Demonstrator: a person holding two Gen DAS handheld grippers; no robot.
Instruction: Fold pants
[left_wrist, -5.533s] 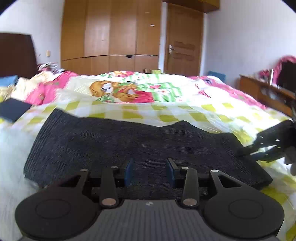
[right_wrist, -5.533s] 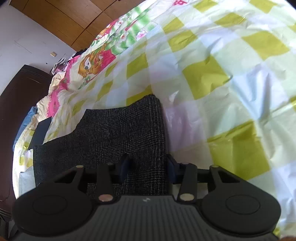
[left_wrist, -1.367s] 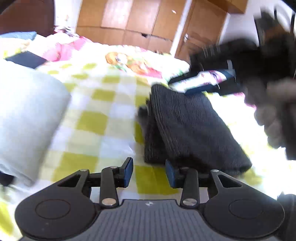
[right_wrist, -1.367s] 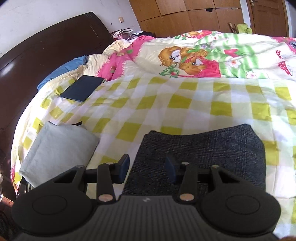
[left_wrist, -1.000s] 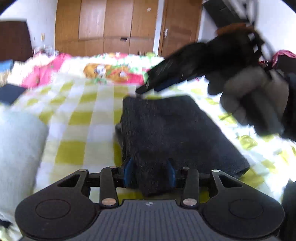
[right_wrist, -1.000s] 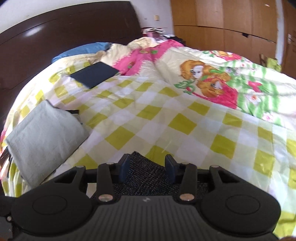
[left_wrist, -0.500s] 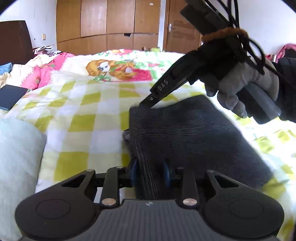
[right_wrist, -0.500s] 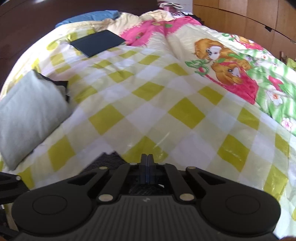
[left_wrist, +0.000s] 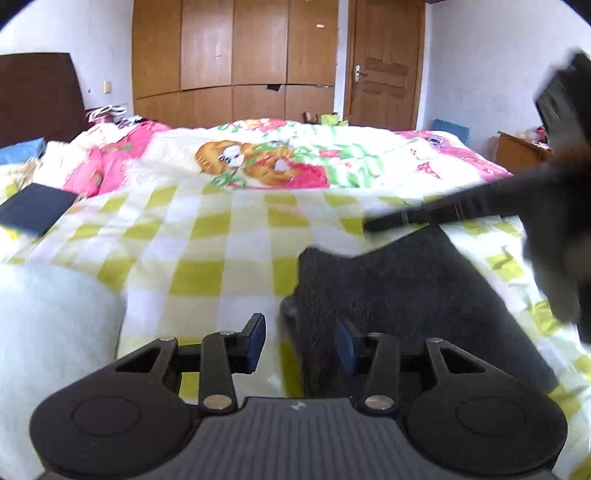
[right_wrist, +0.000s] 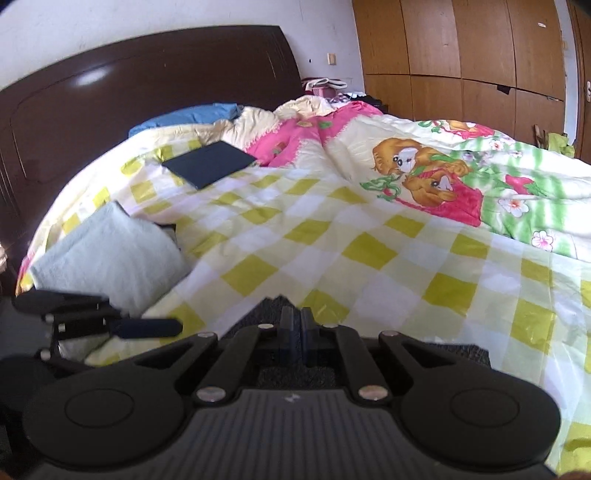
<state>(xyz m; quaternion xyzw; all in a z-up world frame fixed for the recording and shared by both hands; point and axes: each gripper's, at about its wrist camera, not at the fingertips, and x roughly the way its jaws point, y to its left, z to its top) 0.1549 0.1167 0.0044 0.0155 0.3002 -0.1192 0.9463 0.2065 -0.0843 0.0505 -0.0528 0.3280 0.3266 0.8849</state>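
Closest to the left wrist camera, the left gripper (left_wrist: 300, 343) sat with its blue-padded jaws spread wide and nothing between them. The folded dark grey knit pants (left_wrist: 406, 306) lay right in front of it, their near-left corner poking just inside the right-hand finger, and the bundle ran away from the claw and off to the right.

Over on the right wrist view, the right gripper (right_wrist: 294, 334) had its jaws pinched together on the far-left corner of the pants (right_wrist: 271, 308), or so it looked; only a thin dark peak showed past the tips. So the right hand was the one with a hold, the left just hovering beside the near edge.

Left of the pants there was plenty of bare yellow-and-white checked bedsheet (left_wrist: 207, 258). Further left sat a pale grey folded cloth pile (right_wrist: 107, 258), well apart. Further back lay a flat dark navy rectangle (right_wrist: 208, 162), near the cartoon-print quilt (right_wrist: 424, 173) and the dark wooden headboard (right_wrist: 147, 85).
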